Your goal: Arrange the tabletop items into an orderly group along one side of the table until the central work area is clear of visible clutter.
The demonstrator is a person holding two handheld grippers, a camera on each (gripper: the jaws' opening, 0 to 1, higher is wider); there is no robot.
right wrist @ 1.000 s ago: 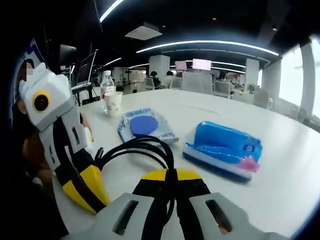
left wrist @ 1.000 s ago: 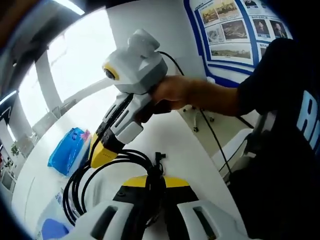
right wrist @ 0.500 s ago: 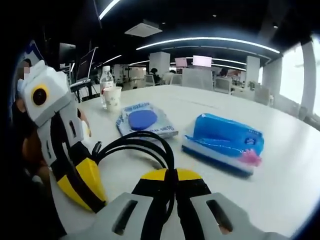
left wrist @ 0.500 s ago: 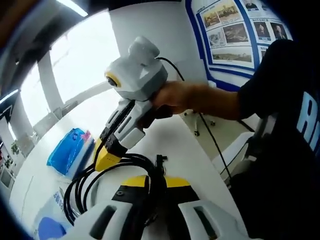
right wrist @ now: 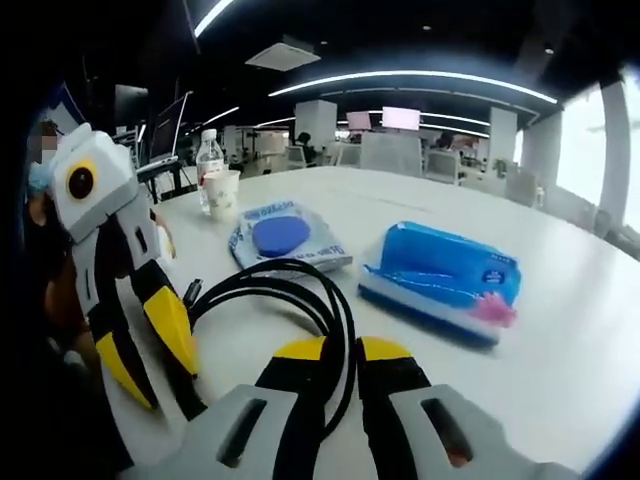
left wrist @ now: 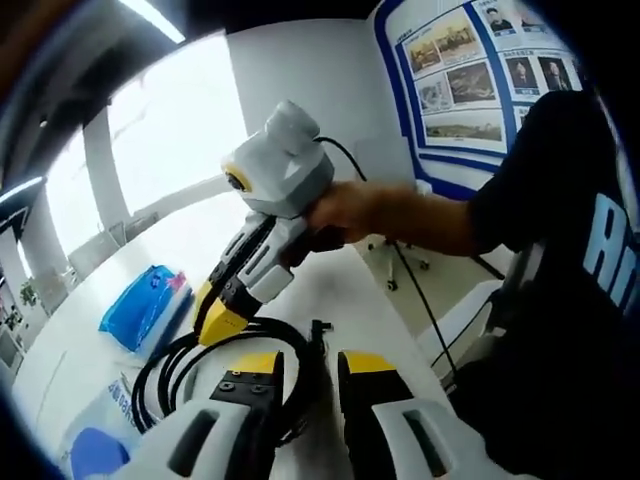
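My two grippers meet over a coiled black cable (right wrist: 285,290) on the white surface (right wrist: 560,370).
My right jaws pinch one strand; my left jaws stand spread around another loop.

A blue-framed photo display board (left wrist: 470,80) hangs on the wall beside bright windows (left wrist: 170,130). Across the open-plan office, ceiling light strips (right wrist: 400,80) curve above wall screens (right wrist: 400,118) and chairs (right wrist: 440,170).
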